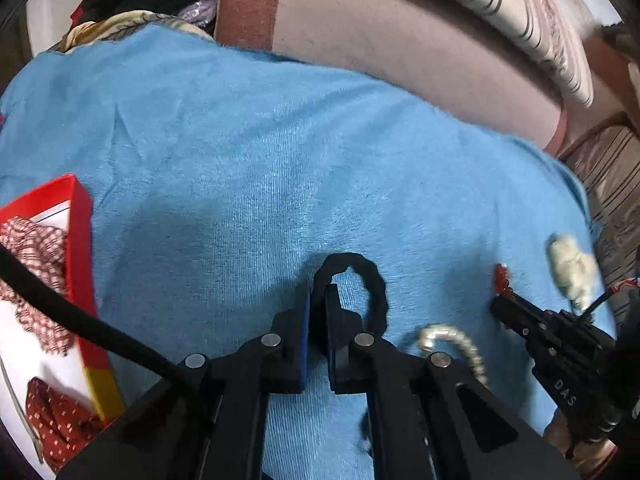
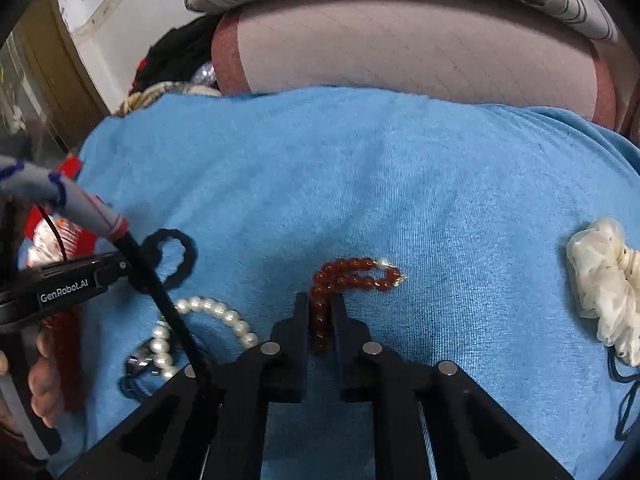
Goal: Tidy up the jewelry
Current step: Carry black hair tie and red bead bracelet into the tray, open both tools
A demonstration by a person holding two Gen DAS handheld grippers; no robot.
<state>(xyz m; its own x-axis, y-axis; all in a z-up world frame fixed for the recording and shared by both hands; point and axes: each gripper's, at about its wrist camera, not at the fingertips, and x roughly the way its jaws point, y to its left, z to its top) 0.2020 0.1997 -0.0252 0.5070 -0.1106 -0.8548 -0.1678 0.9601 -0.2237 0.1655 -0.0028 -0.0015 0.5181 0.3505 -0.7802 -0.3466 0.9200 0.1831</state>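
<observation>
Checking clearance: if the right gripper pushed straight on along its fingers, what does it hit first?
The right gripper is shut on the red bead bracelet; its looped end lies just past the fingertips, then bare blue towel. It points steeply down, so probably the towel almost immediately.

"GenRobot.AI" stands on the left gripper (image 2: pixel 120 270); "DAS" stands on the right gripper (image 1: pixel 498 308).

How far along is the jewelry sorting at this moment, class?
Done: the red box already holds some fabric pieces. In hand: the left tool is shut on the black hair tie, the right tool on the red bead bracelet. Left: the pearl bracelet and cream scrunchie on the blue towel.
</observation>
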